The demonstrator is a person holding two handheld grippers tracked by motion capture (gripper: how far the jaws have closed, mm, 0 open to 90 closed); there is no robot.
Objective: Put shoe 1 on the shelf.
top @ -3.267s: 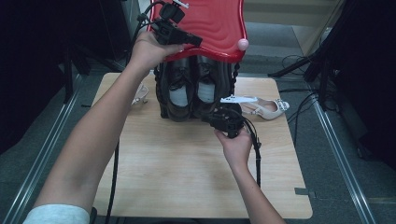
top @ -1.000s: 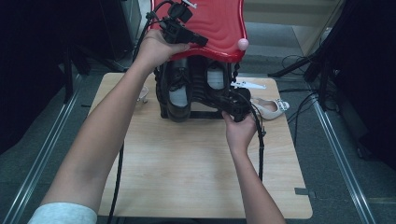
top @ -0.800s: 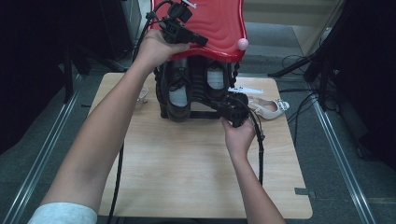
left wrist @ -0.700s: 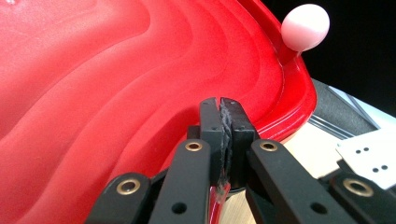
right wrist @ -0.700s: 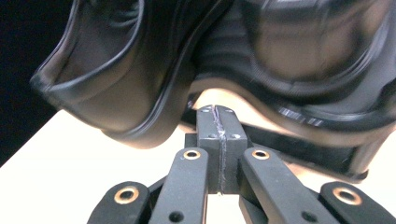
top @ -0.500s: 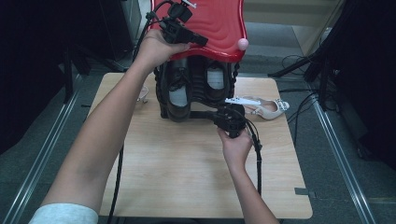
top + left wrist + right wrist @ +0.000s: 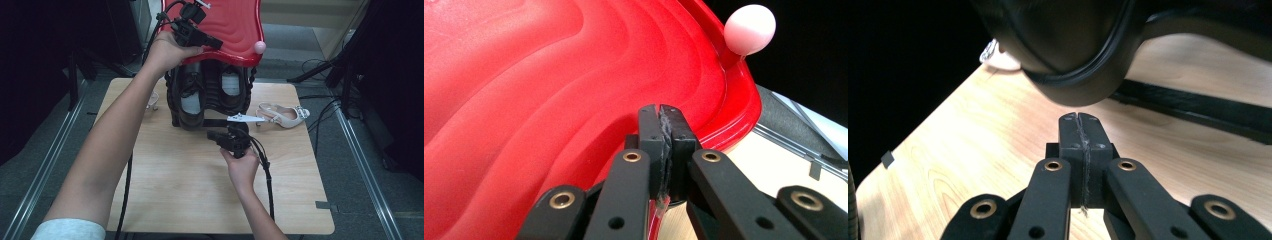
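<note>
a black box [image 7: 210, 97] stands at the far middle of the table [image 7: 165, 190], its red lid [image 7: 235, 25] raised and tilted up over it. the left gripper [image 7: 192, 32] is at the lid's near edge, jaws pressed together on that edge; in the left gripper view the lid [image 7: 549, 90] edge runs down between the closed pads, so the left gripper [image 7: 660, 112] is holding the lid. a pink knob [image 7: 260, 47] sits at the lid's right corner, seen as a pale ball [image 7: 750, 29] in the left gripper view. inside the box two black shoes [image 7: 192, 97] stand side by side, toes toward the person. the right gripper [image 7: 220, 136] is low over the table, just in front of the box, with its jaws fully together and nothing between them. in the right gripper view the gripper [image 7: 1081, 117] points at the rounded toe of a black shoe [image 7: 1073, 45], close below it; whether it touches cannot be told. a beige heeled sandal [image 7: 282, 114] lies on the table right of the box, near the right gripper but apart from it. a second pale shoe [image 7: 151, 100] shows partly at the box's left side, behind the left forearm.
</note>
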